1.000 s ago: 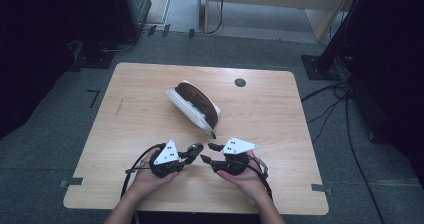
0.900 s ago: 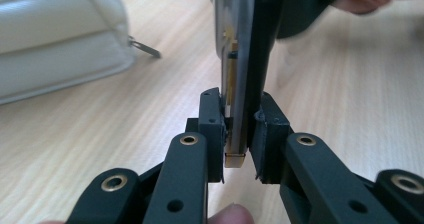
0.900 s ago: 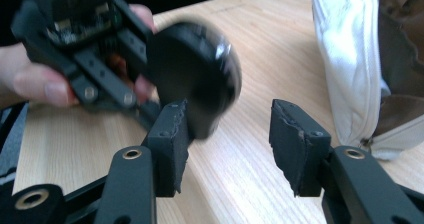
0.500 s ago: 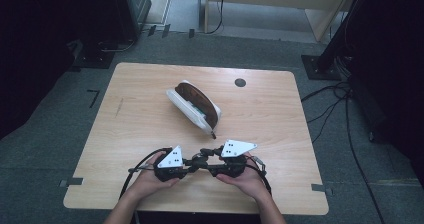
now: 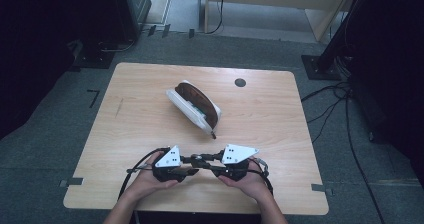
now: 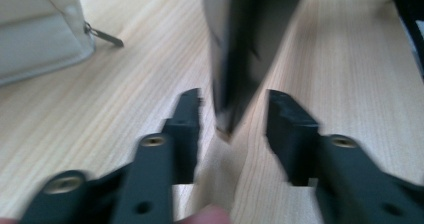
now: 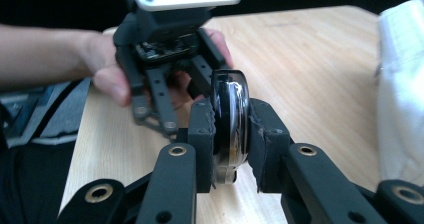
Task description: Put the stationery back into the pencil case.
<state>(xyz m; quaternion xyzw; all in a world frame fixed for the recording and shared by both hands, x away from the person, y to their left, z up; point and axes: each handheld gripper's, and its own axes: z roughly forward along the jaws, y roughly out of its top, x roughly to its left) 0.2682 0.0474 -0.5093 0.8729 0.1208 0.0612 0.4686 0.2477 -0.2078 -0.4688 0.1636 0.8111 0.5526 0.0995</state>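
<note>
Glossy black disc, round-edged, standing on edge, clamped flat between right gripper fingers, which have just closed on it. Same disc blurred dark in left gripper view, poking between left gripper fingers, just opened, moderately apart, not pressing. White pouch well beyond both fingertips on desk. Small zipper pull beside it.

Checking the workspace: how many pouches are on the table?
1. The pouch lies open mid-table, beyond both grippers; its corner and zip pull show in the left gripper view.
</note>
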